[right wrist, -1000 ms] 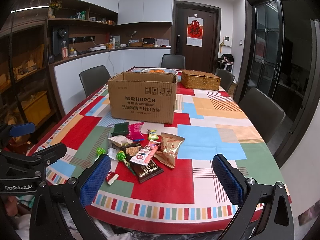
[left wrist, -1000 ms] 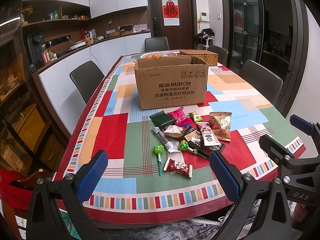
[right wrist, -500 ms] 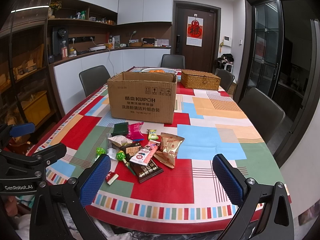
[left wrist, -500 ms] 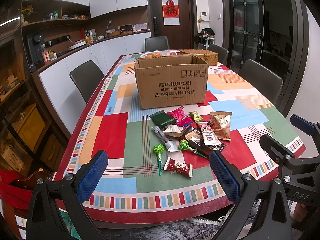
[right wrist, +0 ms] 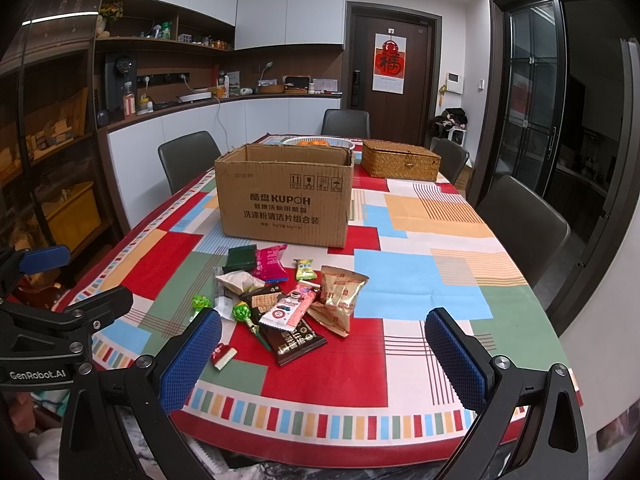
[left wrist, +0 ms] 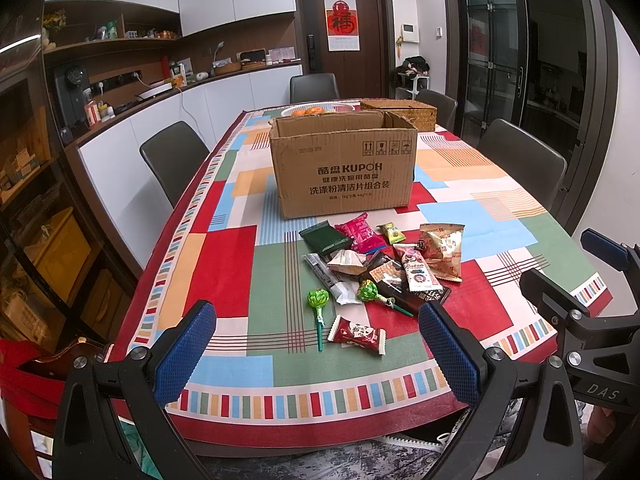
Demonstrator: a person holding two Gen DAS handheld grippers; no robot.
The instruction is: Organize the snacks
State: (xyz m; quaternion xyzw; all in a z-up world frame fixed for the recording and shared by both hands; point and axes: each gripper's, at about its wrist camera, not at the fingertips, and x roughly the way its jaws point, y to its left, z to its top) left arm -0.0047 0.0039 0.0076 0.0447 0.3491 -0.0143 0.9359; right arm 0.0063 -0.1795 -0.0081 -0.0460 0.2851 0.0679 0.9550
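A home dining room; chairs [right wrist: 189, 156] ring the cloth-covered desk [right wrist: 420, 280]; kitchen cabinets [right wrist: 288, 4]; front door [right wrist: 394, 80].

The left gripper [left wrist: 316, 356] is held level with its blue-padded fingers [left wrist: 184, 354] spread wide, nothing between them. Just to its right, the right gripper [right wrist: 324, 360] points the same way, its fingers [right wrist: 454, 360] equally wide apart and empty.
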